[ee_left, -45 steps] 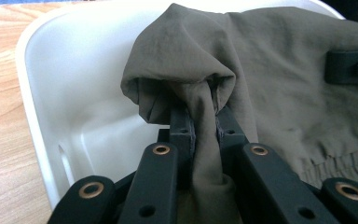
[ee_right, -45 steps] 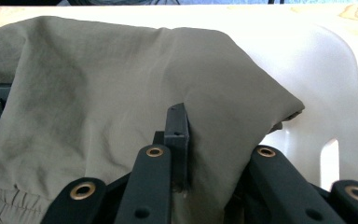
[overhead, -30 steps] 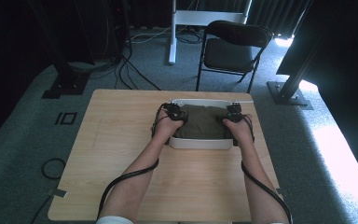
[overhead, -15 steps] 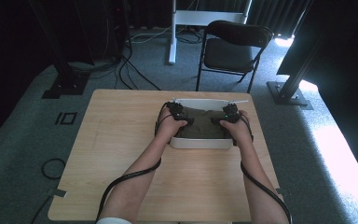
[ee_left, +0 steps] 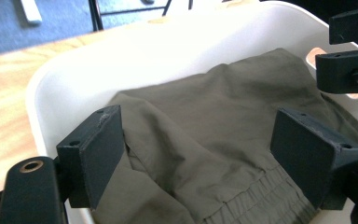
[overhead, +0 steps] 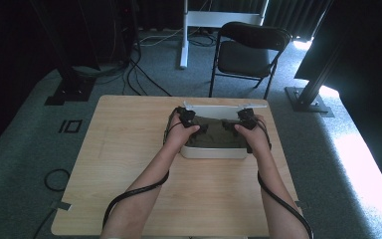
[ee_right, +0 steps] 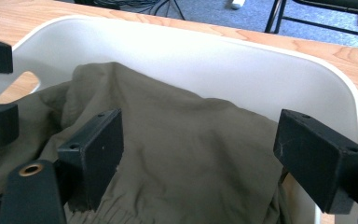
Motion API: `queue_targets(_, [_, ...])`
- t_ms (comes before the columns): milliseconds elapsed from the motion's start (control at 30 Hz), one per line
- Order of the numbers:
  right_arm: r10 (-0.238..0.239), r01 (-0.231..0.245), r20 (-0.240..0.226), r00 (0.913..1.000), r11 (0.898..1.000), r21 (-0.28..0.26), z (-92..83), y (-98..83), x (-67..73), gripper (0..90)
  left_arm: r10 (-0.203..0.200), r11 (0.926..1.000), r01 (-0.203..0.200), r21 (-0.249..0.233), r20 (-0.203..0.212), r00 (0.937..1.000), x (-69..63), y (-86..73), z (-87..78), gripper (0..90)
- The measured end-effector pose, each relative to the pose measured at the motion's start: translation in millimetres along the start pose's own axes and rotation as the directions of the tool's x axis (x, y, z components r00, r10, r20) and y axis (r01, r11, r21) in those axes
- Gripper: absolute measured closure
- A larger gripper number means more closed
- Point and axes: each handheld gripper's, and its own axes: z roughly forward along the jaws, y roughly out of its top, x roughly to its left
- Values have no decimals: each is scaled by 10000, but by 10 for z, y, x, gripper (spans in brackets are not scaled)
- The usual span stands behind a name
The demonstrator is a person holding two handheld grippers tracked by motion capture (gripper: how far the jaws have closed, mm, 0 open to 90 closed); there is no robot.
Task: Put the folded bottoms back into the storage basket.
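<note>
- High view: a white tub (overhead: 214, 152) sits on the wooden bench (overhead: 129, 149), a bit toward 1 o'clock from the middle of the bench.
- A dark green cloth (overhead: 214, 135) lies inside the tub.
- The left hand-held gripper (overhead: 202, 128) is over the tub at its 9 o'clock side. The right hand-held gripper (overhead: 227, 124) is over the tub at its 3 o'clock side. Both point in toward the cloth.
- Each hand holds one, and a black cable (overhead: 129, 194) runs back along each arm.
- A black folding chair (overhead: 251, 50) stands on the grey floor past the bench, at 12 o'clock.
- Left gripper view: the left hand-held gripper (ee_left: 214, 154) has its two black jaws spread wide. The green cloth (ee_left: 205, 140) lies between them and under them. The jaws sit low at the cloth but do not pinch it.
- The white tub wall (ee_left: 144, 51) curves behind the cloth. The other gripper's black jaws (ee_left: 349, 51) peek in at 2 o'clock.
- Right gripper view: the right hand-held gripper (ee_right: 200, 154) is spread wide too, with the cloth (ee_right: 182, 140) between its jaws, not pinched.
- The tub wall (ee_right: 242, 65) curves round from 10 o'clock to 3 o'clock, and the bench (ee_right: 345, 56) shows past it.
</note>
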Motion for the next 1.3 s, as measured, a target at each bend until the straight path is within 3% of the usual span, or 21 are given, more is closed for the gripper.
queue_targets(33, [67,-67,-51,10000,9999,98,-16,0,1,151,182,9998,-182,30,18,9998,1,-2,-24,187])
queue_targets(100, [-67,74,-332,9994,9998,189,-48,-4,1,149,150,9998,-151,-110,-32,9999,-7,-7,-60,187])
queue_targets(200, [-280,284,-206,9994,9995,154,-88,-16,2,144,-144,9985,155,-523,211,9997,-17,-14,-97,187])
queue_targets(367, [-795,789,-354,9962,9967,-168,-179,-19,14,144,279,9974,-262,-675,244,9993,-41,-53,-144,187])
queue_targets(567, [-805,786,-423,9959,9958,-459,-260,-52,28,144,70,9964,-16,-844,634,9980,-91,-95,-228,187])
queue_targets(633, [-766,736,-560,9955,9959,-534,-281,-77,28,144,311,9952,-255,-940,589,9978,-106,-108,-252,187])
queue_targets(933, [-977,918,-689,9928,9922,-842,-407,-162,49,144,488,9897,-398,-1376,629,9968,-109,-189,-353,186])
queue_targets(1100, [-1227,1153,-773,9894,9888,-946,-486,-224,89,144,564,9885,-447,-1441,777,9954,-124,-260,-416,180])
queue_targets(1300, [-1430,1349,-802,9865,9859,-986,-550,-320,113,144,1020,9863,-911,-1372,744,9920,-176,-357,-511,179])
